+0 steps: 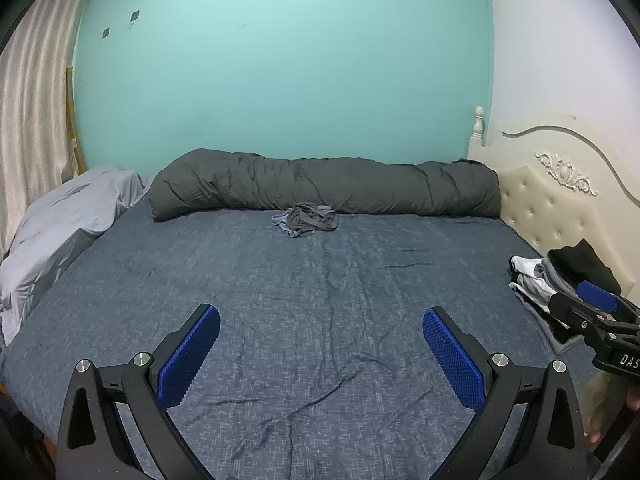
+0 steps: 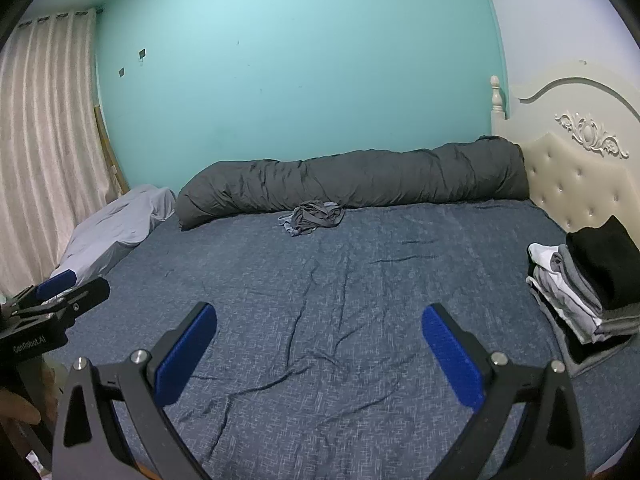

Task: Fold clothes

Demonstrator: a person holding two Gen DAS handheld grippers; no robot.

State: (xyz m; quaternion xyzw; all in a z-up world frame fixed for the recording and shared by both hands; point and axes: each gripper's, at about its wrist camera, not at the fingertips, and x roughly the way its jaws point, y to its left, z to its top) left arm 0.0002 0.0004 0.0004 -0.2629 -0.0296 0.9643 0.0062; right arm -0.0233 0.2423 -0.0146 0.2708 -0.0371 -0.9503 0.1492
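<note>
Both hand-held grippers, left [image 1: 321, 354] and right [image 2: 319, 351], gape above blue bedsheet [image 1: 320, 280].

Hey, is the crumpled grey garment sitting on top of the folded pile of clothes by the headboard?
No, the crumpled grey garment lies alone on the bed against the rolled duvet, far from the folded pile.

One crumpled garment [image 1: 306, 219], one folded stack [image 2: 588, 284], two claws [image 1: 320, 350].

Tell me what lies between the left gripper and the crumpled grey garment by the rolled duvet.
Only bare, wrinkled blue bedsheet separates the open left gripper from the crumpled grey garment; the left wrist view shows it.
</note>
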